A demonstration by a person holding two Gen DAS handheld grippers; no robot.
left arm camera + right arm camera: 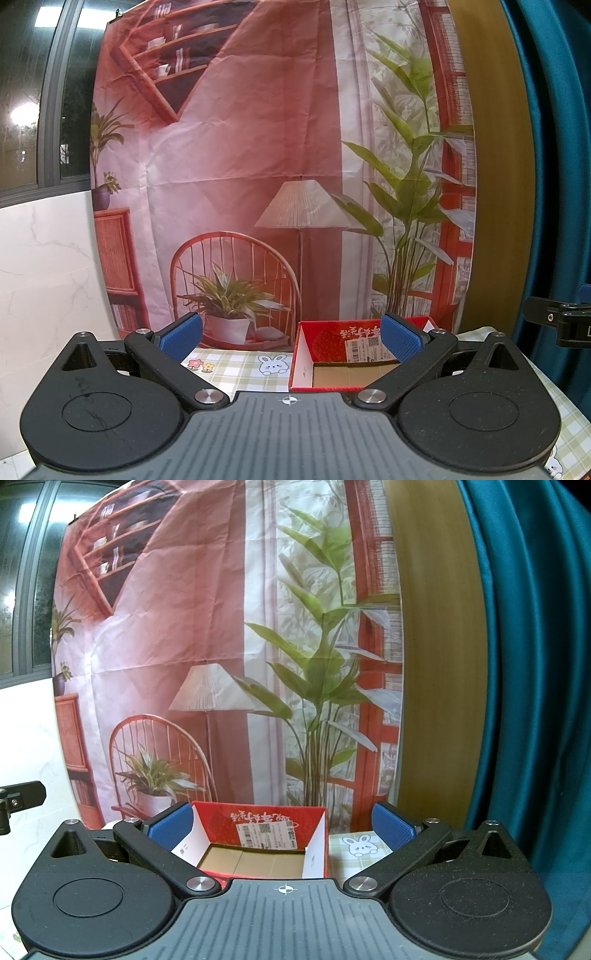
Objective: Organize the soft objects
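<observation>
A red cardboard box [332, 334] with white inner walls and a brown bare floor stands on the checked tablecloth, with nothing inside it. In the left wrist view it sits ahead and to the right, partly behind my right finger. My left gripper [291, 338] is open with nothing between its blue pads [181, 338]. In the right wrist view the same box [258, 821] lies ahead, left of centre. My right gripper [282, 825] is open too and holds nothing. No soft object shows in either view.
A green checked tablecloth [236, 365] with rabbit and flower stickers covers the table. A printed room backdrop [258, 166] hangs just behind the box. A teal curtain [535, 664] hangs at the right. The other gripper's black body [561, 325] shows at the right edge.
</observation>
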